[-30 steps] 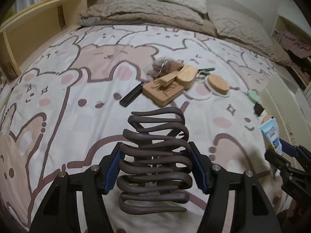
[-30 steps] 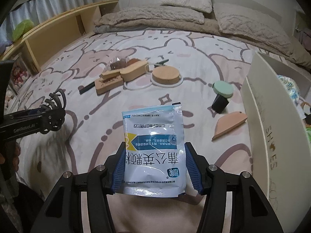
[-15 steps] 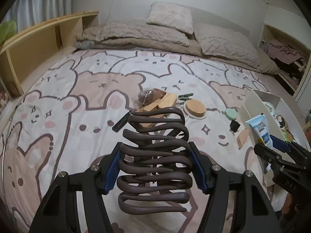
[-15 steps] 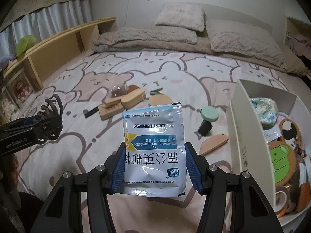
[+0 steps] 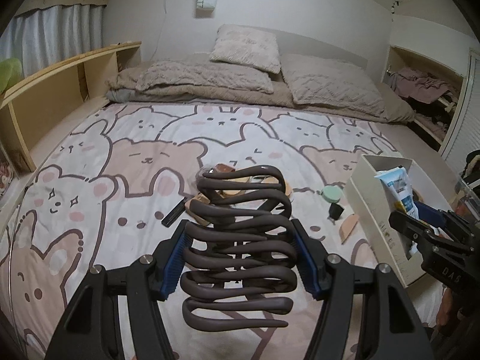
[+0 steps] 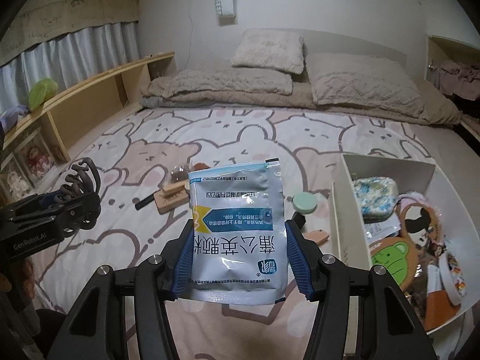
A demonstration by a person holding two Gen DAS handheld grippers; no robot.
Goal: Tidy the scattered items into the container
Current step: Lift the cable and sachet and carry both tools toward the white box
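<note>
A bed (image 5: 90, 180) with a bear-and-rabbit print cover fills both views; beige pillows (image 6: 270, 51) are stacked along its far end. A wooden shelf unit (image 5: 60, 90) is seen along the left side.

A white open container (image 6: 348, 219) stands on the right part of the bed, its long near wall facing left. It is already partly filled: a floral pouch (image 6: 375, 198), a green bear-shaped piece (image 6: 390, 255) and other small things, too cluttered to be told apart.

The left gripper (image 5: 238, 258) is clamped on a large dark brown hair claw (image 5: 240, 240), held above the near middle of the bed, the claw's wavy teeth pointing away from the camera.

The right gripper (image 6: 238, 258) is clamped on a pale blue sachet (image 6: 237, 228) printed with Chinese characters, gripped by its lower sides. In the left wrist view the sachet is seen over the container's near wall.

Scattered items are noted mid-bed, left of the container: a wooden block (image 6: 169, 199), a black stick-shaped item (image 6: 145, 202), a crinkled clear packet (image 6: 180, 174), a round mint-green case (image 6: 304, 202), a small black item (image 5: 336, 211) just near it, and a flat peach wedge-shaped piece (image 5: 349, 228).
</note>
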